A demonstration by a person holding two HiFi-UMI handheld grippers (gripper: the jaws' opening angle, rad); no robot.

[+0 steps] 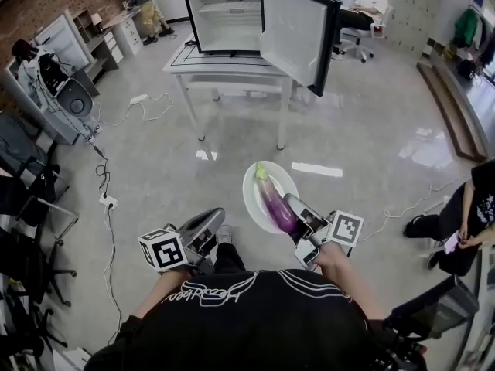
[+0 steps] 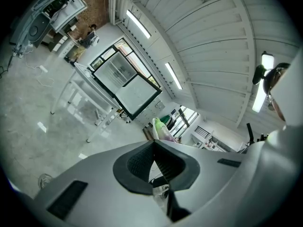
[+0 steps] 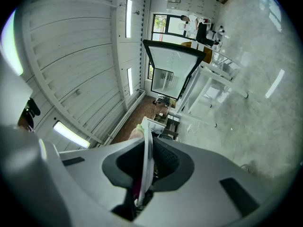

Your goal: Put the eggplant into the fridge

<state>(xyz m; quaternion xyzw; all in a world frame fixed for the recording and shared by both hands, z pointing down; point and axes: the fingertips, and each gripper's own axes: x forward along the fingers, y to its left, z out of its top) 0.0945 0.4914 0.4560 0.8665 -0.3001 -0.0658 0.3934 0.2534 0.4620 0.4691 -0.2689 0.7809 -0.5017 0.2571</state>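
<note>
A purple eggplant (image 1: 274,201) with a green cap lies on a white plate (image 1: 254,203). My right gripper (image 1: 296,211) is shut on the plate's near rim and holds it over the floor. In the right gripper view the plate (image 3: 147,160) stands edge-on between the pads. My left gripper (image 1: 209,222) hangs to the plate's left, shut and empty. Its own view shows the eggplant (image 2: 160,128) past the jaw tips. Far ahead, the small fridge (image 1: 228,18) sits on a white table (image 1: 232,69) with its door (image 1: 298,33) swung open to the right.
A power strip and cables (image 1: 104,195) trail over the floor at the left. Chairs and a cluttered desk (image 1: 58,83) line the left wall. One person (image 1: 464,219) crouches at the right, and others sit behind the fridge. Open floor lies between me and the table.
</note>
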